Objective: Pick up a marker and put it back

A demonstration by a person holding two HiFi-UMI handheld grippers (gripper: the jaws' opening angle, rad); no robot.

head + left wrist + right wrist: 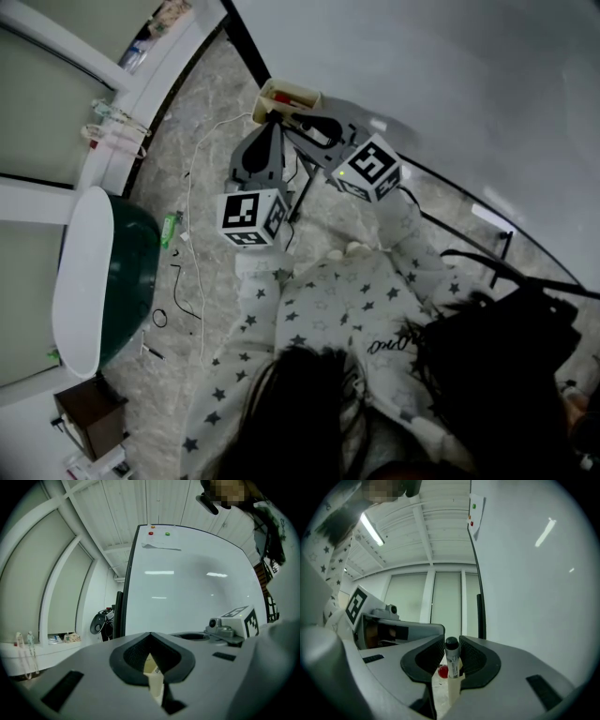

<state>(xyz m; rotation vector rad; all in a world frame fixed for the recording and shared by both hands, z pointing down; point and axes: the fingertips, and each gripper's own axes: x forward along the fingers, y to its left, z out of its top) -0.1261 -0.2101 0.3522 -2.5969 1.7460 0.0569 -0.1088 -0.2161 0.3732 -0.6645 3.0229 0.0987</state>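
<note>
Colleague: Marker [452, 667] between your pads, how did it handle?

Me: Light and stiff, I judged, with a smooth plastic barrel that could slip or swivel under a weak nip. My right gripper [451, 654] had it just under the black cap. The jaws were drawn in to a narrow gap and pinched the barrel from both sides, with the cap pointing to twelve o'clock in that gripper's view. A hold nearer mid-barrel would, I thought, swing less.

Colleague: And your other tool?

Me: My left gripper [150, 638] was pressed together on nothing, its tips meeting. In the head view it sat at about eight o'clock of the right one.

Colleague: What lay beyond the marker?

Me: Just past it, at seven o'clock of the barrel, was something small and red [443, 671]; I could not tell what. The cream tray [281, 91] was just ahead of both tips, at twelve o'clock. Furthest off, the whiteboard [422, 66] ran from one to three o'clock.
</note>
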